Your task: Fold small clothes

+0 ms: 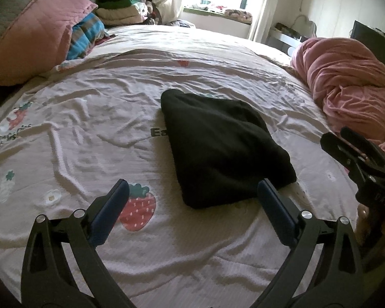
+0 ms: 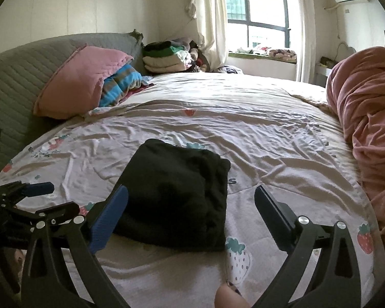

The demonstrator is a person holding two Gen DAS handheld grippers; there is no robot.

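A black garment (image 1: 218, 146) lies folded into a compact block on the strawberry-print bed sheet (image 1: 89, 128); it also shows in the right wrist view (image 2: 177, 197). My left gripper (image 1: 192, 192) is open and empty, its fingers just short of the garment's near edge. My right gripper (image 2: 191, 200) is open and empty, hovering over the garment's near end. The right gripper shows at the right edge of the left wrist view (image 1: 356, 159), and the left gripper shows at the left edge of the right wrist view (image 2: 28, 192).
A bunched pink blanket (image 1: 346, 84) lies along the bed's right side. A pink pillow (image 1: 33, 38) and a striped blue cloth (image 1: 87, 36) sit at the head, with a stack of folded clothes (image 1: 120, 7) behind. A window (image 2: 256, 15) is at the far wall.
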